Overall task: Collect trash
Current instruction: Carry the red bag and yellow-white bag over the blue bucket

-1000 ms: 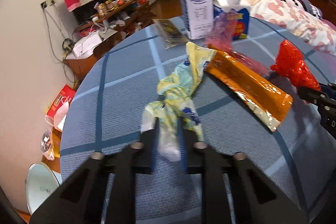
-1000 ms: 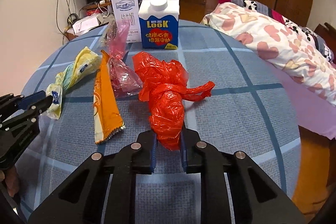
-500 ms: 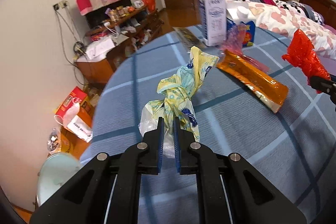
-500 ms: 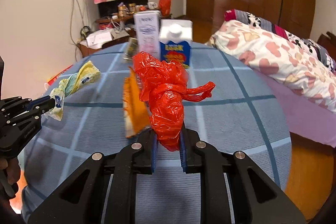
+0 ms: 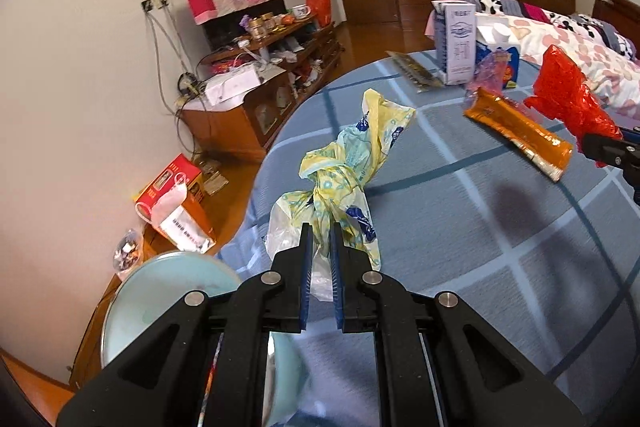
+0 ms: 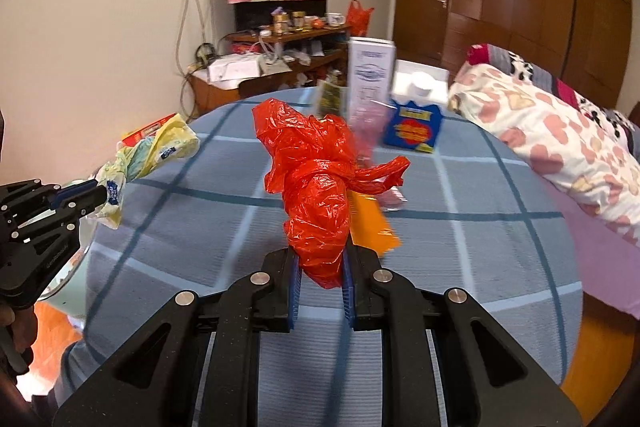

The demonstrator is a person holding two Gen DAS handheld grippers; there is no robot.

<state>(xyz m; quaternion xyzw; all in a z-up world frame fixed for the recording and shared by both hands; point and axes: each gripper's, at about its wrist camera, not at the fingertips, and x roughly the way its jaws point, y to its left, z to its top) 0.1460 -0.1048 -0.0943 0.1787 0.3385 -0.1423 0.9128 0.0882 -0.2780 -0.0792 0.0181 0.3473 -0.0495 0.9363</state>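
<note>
My left gripper [image 5: 320, 247] is shut on a knotted yellow plastic bag [image 5: 344, 171] and holds it in the air above the left edge of the round blue checked table [image 5: 500, 227]. The same bag [image 6: 156, 151] and left gripper [image 6: 96, 193] show at the left of the right wrist view. My right gripper [image 6: 320, 267] is shut on a crumpled red plastic bag [image 6: 316, 183], lifted above the table [image 6: 480, 247]. That red bag also shows in the left wrist view [image 5: 568, 95]. An orange wrapper [image 5: 516, 131] and a pink plastic bag [image 5: 490, 71] lie on the table.
A white carton [image 5: 458, 43], a blue milk carton [image 6: 416, 111] and a dark packet [image 5: 414, 71] stand at the table's far side. A pale green bin [image 5: 160, 291] sits on the floor under my left gripper. A red box [image 5: 172, 195], a cluttered cabinet [image 5: 248, 107] and a bed [image 6: 560, 139] surround the table.
Both grippers have lifted their bags off the table and pulled back. The left one now hangs by the table's left edge, over the pale green bin.
</note>
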